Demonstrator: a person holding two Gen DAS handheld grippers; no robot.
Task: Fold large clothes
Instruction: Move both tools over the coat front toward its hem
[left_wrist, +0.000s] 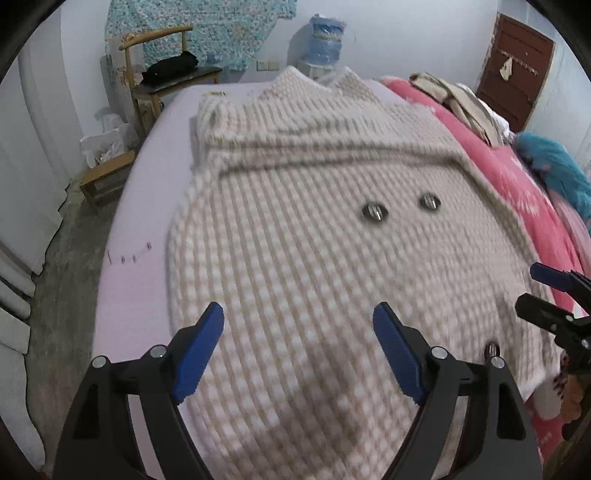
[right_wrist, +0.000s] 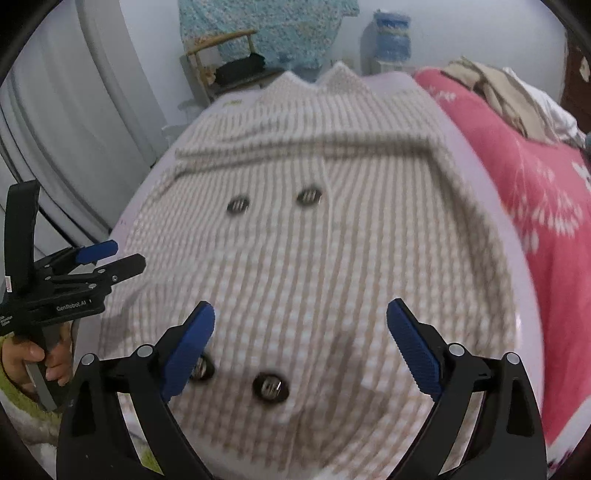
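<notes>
A large beige-and-white checked coat (left_wrist: 314, 229) with dark round buttons (left_wrist: 429, 202) lies spread flat on a lilac bed, collar at the far end; it also fills the right wrist view (right_wrist: 332, 240). My left gripper (left_wrist: 298, 345) is open and empty above the coat's near left part. My right gripper (right_wrist: 301, 341) is open and empty above the coat's near hem, by two buttons (right_wrist: 270, 387). Each gripper shows in the other's view: the right one at the right edge (left_wrist: 546, 295), the left one at the left edge (right_wrist: 110, 254), both with fingers apart.
A pink patterned blanket (right_wrist: 535, 192) with a pile of beige clothes (left_wrist: 458, 99) lies along the bed's right side. A wooden chair (left_wrist: 162, 74) and a water dispenser (left_wrist: 325, 40) stand by the far wall. Bare lilac sheet (left_wrist: 147, 206) and the floor are at left.
</notes>
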